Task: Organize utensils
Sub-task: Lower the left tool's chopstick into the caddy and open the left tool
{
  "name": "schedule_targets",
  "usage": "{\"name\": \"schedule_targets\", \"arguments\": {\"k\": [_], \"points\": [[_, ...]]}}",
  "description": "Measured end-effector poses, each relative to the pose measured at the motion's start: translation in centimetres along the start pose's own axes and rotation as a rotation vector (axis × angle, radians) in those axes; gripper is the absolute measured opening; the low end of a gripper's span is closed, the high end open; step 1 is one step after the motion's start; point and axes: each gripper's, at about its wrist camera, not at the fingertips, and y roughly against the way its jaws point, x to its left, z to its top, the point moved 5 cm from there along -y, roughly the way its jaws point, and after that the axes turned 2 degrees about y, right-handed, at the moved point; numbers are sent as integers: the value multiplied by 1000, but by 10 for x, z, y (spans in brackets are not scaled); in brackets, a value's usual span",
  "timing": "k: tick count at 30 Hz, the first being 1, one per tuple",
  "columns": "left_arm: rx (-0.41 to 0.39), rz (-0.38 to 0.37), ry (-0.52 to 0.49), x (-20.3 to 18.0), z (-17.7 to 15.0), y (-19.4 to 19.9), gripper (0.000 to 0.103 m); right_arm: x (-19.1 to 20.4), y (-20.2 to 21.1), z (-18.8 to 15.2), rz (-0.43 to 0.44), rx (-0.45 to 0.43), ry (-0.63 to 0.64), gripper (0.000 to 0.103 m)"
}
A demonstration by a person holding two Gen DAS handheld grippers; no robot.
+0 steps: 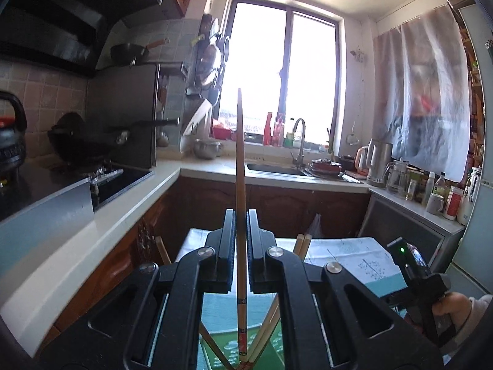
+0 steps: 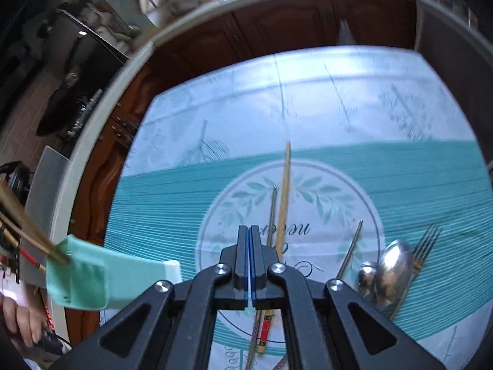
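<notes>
The left hand-held gripper (image 1: pixel 241 225) pinches one wooden chopstick (image 1: pixel 240 166), which points straight ahead. The right hand-held gripper (image 2: pixel 249 234), pressed together and empty, hangs over the worktop's (image 2: pixel 400 185) cloth where another chopstick (image 2: pixel 285 191), metal skewers (image 2: pixel 272 212), spoons (image 2: pixel 393 269) and a fork (image 2: pixel 423 246) lie.

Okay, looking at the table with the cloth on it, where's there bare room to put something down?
The far pale part of the tablecloth, beyond the teal band, is bare, and so is the teal stretch left of the printed circle. It is crowded near the right tool: chopsticks and metal skewers under it, spoons and fork at right.
</notes>
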Motion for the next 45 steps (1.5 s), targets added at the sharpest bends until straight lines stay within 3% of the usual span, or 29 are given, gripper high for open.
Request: {"name": "schedule_targets", "arguments": {"k": [3, 12, 16, 19, 22, 28, 32, 37, 40, 45], "points": [[34, -4, 21, 4, -16, -7, 4, -4, -13, 2, -42, 34, -4, 0], [239, 34, 24, 0, -72, -24, 8, -7, -34, 7, -139, 120, 1, 5], [322, 59, 11, -8, -87, -27, 27, -8, -40, 5, -168, 137, 11, 5], [310, 65, 15, -12, -88, -19, 51, -8, -44, 5, -194, 149, 19, 5], [286, 72, 10, -20, -84, -6, 59, -8, -47, 5, -221, 163, 32, 5], [304, 129, -12, -34, -84, 15, 62, 0, -55, 8, -288, 188, 75, 8], [341, 145, 28, -32, -86, 27, 62, 5, -59, 8, -315, 208, 90, 11], [368, 149, 58, -23, -93, 39, 62, 15, -66, 9, -337, 214, 135, 6], [393, 141, 78, -19, -100, 43, 62, 7, -59, 4, -291, 209, 93, 6], [415, 157, 82, -14, -104, 43, 62, 8, -11, -10, -166, 46, 76, 6]]}}
